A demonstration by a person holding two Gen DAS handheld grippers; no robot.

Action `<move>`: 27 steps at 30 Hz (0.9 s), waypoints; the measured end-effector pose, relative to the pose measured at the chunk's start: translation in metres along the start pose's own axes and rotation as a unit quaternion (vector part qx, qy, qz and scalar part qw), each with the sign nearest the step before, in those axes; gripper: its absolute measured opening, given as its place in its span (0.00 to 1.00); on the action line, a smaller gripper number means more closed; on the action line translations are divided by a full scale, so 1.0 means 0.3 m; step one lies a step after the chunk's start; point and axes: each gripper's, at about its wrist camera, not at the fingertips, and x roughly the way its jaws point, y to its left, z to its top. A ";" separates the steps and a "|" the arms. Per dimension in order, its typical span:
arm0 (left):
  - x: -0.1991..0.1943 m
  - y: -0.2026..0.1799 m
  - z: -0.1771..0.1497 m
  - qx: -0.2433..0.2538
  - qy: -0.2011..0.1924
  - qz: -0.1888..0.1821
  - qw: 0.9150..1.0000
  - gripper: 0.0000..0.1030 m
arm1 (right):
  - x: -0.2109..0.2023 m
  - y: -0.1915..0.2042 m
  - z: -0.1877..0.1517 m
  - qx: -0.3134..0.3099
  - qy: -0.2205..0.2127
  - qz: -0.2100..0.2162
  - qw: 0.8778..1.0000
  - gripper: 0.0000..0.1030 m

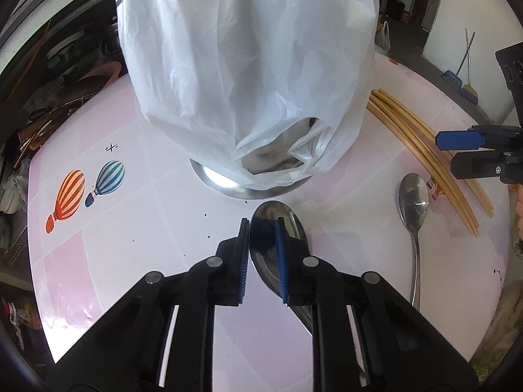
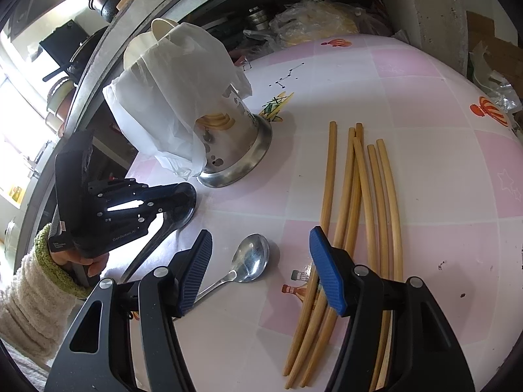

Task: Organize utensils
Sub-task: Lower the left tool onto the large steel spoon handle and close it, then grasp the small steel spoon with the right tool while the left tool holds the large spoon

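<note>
Your left wrist view: close, steep down over tabletop, facing bagged holder at top centre. Right wrist view: higher, angled down. Both share holder, small spoon, chopsticks.

- On the left gripper, seen from the right wrist view, pale lettering along the lower edge of its black body reads "GenRobot.AI"
- A small white label on the same black body, close to the person's hand, carries a few lines of print too small to read
- A yellow sticker on an item at the far left of the right wrist view has marks that cannot be made out
- The tablecloth bears balloon and star drawings, with no readable words or numbers
</note>
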 end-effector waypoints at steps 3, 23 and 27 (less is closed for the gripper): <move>-0.014 0.009 -0.003 -0.003 -0.005 -0.007 1.000 0.08 | -0.010 -0.007 0.001 0.003 -0.004 -0.002 1.000 0.59; -0.180 0.014 -0.039 -0.032 -0.068 -0.021 0.997 0.01 | 0.005 0.020 -0.035 -0.018 0.009 0.014 1.000 0.36; -0.208 0.022 -0.065 -0.047 -0.079 -0.023 0.995 0.01 | 0.044 0.011 -0.048 -0.014 0.018 0.008 1.000 0.30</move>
